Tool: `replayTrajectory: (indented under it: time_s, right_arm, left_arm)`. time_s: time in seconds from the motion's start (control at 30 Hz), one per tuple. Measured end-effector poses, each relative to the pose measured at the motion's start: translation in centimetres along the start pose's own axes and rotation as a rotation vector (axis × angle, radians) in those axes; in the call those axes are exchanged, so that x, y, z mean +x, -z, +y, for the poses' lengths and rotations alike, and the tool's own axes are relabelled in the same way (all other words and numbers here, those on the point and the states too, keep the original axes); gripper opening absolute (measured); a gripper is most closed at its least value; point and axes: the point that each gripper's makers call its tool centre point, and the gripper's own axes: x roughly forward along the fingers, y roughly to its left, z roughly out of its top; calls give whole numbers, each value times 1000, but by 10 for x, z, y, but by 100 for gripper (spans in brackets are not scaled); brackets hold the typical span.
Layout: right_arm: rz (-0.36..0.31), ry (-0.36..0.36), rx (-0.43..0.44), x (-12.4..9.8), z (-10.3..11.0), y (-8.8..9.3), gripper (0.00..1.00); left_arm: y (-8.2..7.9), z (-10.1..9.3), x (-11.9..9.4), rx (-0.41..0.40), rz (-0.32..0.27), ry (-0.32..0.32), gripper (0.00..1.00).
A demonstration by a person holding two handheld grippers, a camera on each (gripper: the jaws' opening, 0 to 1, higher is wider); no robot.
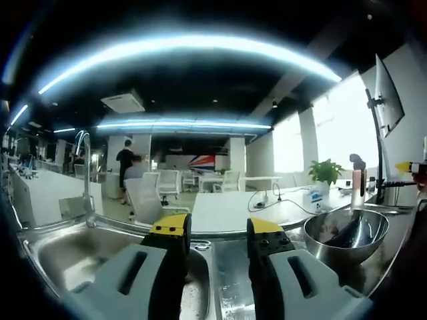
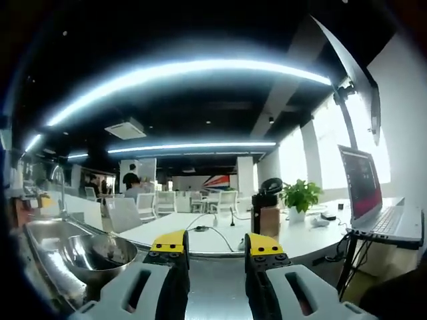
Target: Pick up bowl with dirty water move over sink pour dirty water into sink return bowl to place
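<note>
Here we hold the L gripper (image 1: 215, 235) over the steel sink (image 1: 67, 257); jaws apart, nothing between them; faucet (image 1: 85, 175) rises at the far rim. Bowl (image 1: 345, 233) sits on the counter (image 1: 230, 280) right of the basin, something dark inside it; contents unclear. R gripper (image 2: 213, 245) also gapes, gripping nothing; we see the bowl (image 2: 100, 253) low left of it; laptop (image 2: 370, 193) and potted plant (image 2: 299, 198) on the desk beyond.

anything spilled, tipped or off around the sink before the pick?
Nothing stands out. The steel bowl sits upright on the counter beside the sink, dark liquid inside, no spill visible around it. Left gripper and right gripper are both open and empty, touching nothing.
</note>
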Motion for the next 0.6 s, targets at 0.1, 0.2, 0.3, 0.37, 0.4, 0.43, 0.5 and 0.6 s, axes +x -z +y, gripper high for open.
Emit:
replayTrajectory:
  time_s: [0.1, 0.2, 0.3, 0.37, 0.4, 0.43, 0.5, 0.6]
  right_arm:
    - [-4, -7, -6, 1, 3, -4, 28]
    - [-6, -14, -17, 3, 6, -8, 28]
    - [-13, -23, -20, 5, 10, -12, 28]
    - [-15, -27, -20, 6, 12, -14, 28]
    - [-17, -29, -20, 6, 13, -15, 28]
    - [-15, -33, -21, 7, 15, -15, 28]
    - [-15, -38, -24, 8, 17, -16, 28]
    - [-17, -43, -27, 9, 20, -19, 28]
  left_arm:
    - [-2, 0, 0, 0, 5, 3, 33]
    - [-2, 0, 1, -6, 14, 12, 35]
    - [-3, -1, 1, -7, 13, 20, 36]
    - [-3, -1, 1, -9, 12, 23, 36]
    - [-3, -2, 1, -8, 14, 26, 36]
    - [-3, -3, 2, -5, 16, 31, 36]
    - [-2, -6, 3, 2, 25, 40, 36]
    - [-4, -8, 4, 7, 25, 47, 36]
